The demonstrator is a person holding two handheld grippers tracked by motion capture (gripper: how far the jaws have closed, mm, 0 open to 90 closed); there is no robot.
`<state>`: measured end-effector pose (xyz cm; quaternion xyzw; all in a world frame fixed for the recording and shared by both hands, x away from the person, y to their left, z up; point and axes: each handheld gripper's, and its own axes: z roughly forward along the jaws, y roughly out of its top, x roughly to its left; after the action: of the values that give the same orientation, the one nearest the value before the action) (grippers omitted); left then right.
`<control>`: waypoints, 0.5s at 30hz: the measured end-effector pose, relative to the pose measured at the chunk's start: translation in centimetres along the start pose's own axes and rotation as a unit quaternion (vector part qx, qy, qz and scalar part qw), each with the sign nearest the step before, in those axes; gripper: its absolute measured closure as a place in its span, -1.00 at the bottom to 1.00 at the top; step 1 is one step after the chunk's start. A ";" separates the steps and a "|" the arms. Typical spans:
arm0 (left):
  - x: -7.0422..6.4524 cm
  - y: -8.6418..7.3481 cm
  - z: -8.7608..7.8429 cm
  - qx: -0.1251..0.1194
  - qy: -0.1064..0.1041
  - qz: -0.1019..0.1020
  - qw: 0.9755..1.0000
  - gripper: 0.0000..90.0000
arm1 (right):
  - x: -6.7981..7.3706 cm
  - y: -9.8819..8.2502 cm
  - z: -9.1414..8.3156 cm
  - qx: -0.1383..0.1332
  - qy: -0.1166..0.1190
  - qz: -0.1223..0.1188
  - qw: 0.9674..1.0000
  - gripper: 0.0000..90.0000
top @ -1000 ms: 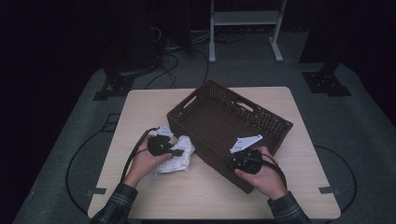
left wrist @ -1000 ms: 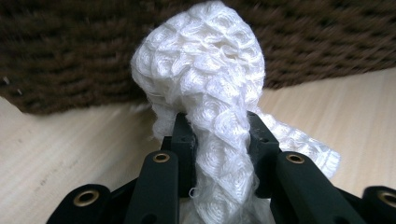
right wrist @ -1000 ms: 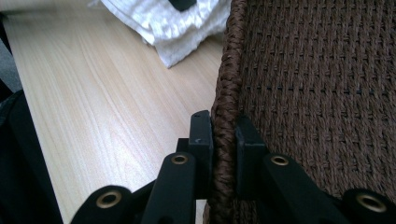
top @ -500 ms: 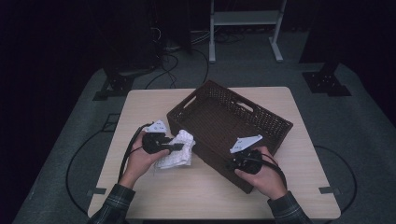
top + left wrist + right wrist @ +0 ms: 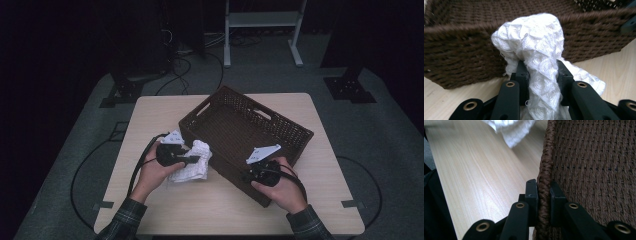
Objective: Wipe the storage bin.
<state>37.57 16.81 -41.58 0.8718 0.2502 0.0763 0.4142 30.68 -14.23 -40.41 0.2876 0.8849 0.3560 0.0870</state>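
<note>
High view: the left tool [image 5: 192, 160] grasps the white cloth [image 5: 192, 162], which is bunched and partly raised off the desk [image 5: 165, 112], just beside the near-left wall of the brown wicker basket [image 5: 245, 125]. The right tool [image 5: 255, 175] is clamped on the near rim of the basket. Compared with the frame one second ago, the cloth has been gathered and drawn up; it then lay flatter on the desk under the left hand. Against the half-second frame, it now stands closer to the basket wall. The basket and the right hand have not shifted. Judgement: the lift step is under way, and the cloth has yet to clear the rim and be released inside.

Left gripper view: the left tool [image 5: 541, 75] has its jaws closed on a thick fold of the cloth [image 5: 536, 47], pads pressing from both sides. The cloth rises above the jaws and stands in front of the basket [image 5: 461, 55] wall, its top level with the rim. Part of it trails down to the desk [image 5: 619, 65].

Right gripper view: the right tool [image 5: 544, 192] is clenched on the braided rim of the basket [image 5: 599, 157], one pad outside, one inside. The cloth [image 5: 511, 128] shows at the upper edge over the desk [image 5: 481, 182]. Judgement: this grip steadies the basket for the drop.
</note>
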 end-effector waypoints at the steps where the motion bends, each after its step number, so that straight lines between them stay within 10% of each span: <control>1: 0.1 -0.2 0.3 0.005 -0.001 -0.002 1.000 0.54 | 0.0 0.0 0.0 0.000 0.000 0.000 1.000 0.78; 15: 0.8 -1.6 2.8 0.077 -0.005 -0.011 0.997 0.54 | 0.0 0.0 0.0 0.000 -0.001 0.000 1.000 0.78</control>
<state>38.62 16.17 -44.62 0.8987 0.2631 0.0476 0.3478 30.67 -14.19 -40.42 0.2884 0.8848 0.3553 0.0880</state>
